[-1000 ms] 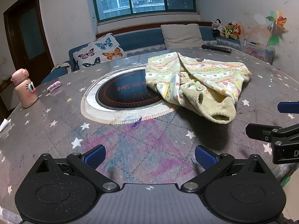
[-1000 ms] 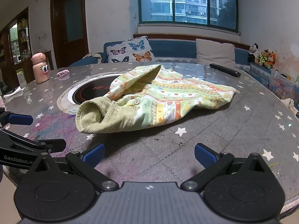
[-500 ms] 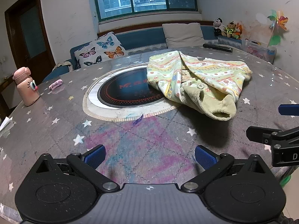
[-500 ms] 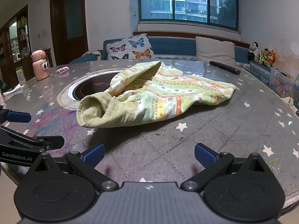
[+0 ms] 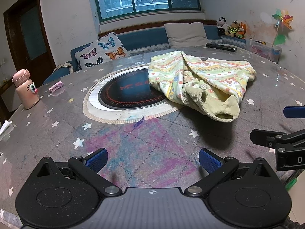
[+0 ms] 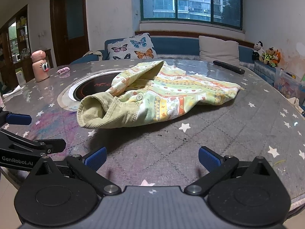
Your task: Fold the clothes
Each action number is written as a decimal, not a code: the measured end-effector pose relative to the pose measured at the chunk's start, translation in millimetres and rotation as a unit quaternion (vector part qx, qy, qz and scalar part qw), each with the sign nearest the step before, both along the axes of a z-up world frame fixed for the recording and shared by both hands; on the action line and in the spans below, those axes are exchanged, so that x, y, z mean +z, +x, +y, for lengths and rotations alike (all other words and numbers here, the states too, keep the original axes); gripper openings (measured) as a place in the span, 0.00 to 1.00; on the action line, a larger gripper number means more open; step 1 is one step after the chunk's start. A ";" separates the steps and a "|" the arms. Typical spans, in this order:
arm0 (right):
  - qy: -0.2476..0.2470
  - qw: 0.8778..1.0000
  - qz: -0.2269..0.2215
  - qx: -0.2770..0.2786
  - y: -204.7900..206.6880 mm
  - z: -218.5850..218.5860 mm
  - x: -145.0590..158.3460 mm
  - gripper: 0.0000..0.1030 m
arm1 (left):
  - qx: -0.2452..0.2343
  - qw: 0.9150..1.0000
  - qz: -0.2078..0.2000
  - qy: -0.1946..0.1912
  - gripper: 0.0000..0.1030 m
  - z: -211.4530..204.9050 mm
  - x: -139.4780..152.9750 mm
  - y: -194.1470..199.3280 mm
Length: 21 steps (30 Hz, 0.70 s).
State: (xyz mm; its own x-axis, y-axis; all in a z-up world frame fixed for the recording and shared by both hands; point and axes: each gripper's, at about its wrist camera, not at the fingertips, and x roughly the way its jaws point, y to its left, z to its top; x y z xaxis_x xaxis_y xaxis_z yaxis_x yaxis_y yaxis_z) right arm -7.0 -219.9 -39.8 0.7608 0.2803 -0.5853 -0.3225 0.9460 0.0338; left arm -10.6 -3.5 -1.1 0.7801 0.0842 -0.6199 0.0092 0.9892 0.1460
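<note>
Our left gripper (image 5: 152, 157) jaws spread, empty | right gripper (image 6: 152, 157) likewise | crumpled garment (image 6: 156, 95) on desk (image 6: 238, 133), untouched.

Your left gripper (image 5: 152, 157): black body, ribbed grey centre | two round black discs behind the claw | blue pads (image 5: 96, 158) on the fingertips | silver pivot screws | your right gripper (image 6: 152, 157): same build | white "GenRobot.AI" marking on the left one's side
</note>
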 end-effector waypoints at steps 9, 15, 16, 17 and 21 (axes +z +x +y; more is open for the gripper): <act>-0.002 1.000 0.003 0.002 2.2 0.9 -1.9 1.00 | -0.001 1.000 0.002 0.001 1.00 -0.4 -1.1 4.2; -0.003 1.000 0.007 0.003 5.6 2.1 -3.7 1.00 | -0.001 1.000 0.004 0.001 1.00 0.0 -2.4 7.8; -0.004 1.000 0.008 0.004 6.0 2.4 -4.0 1.00 | -0.001 1.000 0.005 0.001 1.00 0.1 -2.4 8.5; -0.004 1.000 0.008 0.004 6.5 2.7 -4.4 1.00 | 0.000 1.000 0.005 0.001 1.00 0.2 -2.5 9.2; -0.005 1.000 0.011 0.004 9.1 3.3 -5.4 1.00 | 0.001 1.000 0.006 0.001 1.00 0.7 -2.8 12.2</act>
